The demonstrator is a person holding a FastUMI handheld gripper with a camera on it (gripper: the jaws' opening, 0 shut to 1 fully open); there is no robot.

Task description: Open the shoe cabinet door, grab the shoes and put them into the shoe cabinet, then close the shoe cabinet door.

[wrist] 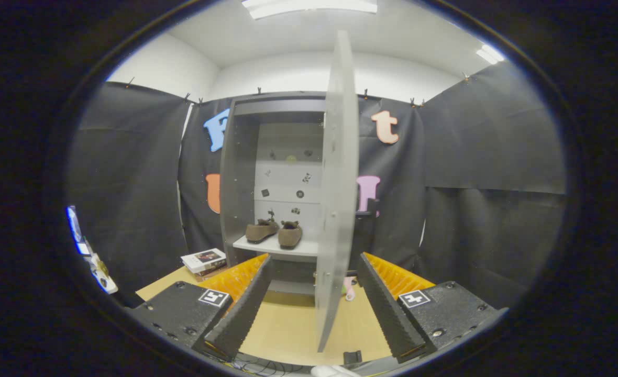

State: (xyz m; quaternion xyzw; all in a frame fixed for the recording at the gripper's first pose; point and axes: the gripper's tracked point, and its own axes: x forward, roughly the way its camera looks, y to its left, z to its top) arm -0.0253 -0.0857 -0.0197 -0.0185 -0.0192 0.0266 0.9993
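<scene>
My jaws [311, 309] stand wide apart and grip nothing; the edge of the shoe cabinet door [338, 188] rises between the two fingers, swung out toward me, touching neither that I can see. I count one door, standing edge-on at 12 o'clock from my fingertips.

Beyond it, at about 11 o'clock, the shoe cabinet [241, 178] is open. Two brown shoes [275, 232] sit side by side on its one pale shelf [277, 246], toes toward me, the pair close together but whether touching I cannot tell. Several small dark marks dot the cabinet's back panel; they are too small to make out.

At 10 o'clock, just left of the cabinet's foot, lies one small stack of books [204, 260] on the wooden bench [288, 324]. At 1 o'clock, low beside the door's far side, one small pink thing [349, 289] rests on the bench, unclear in kind. Near my fingers, at 6 o'clock, some dark cables [259, 366] trail along the bench edge.
</scene>
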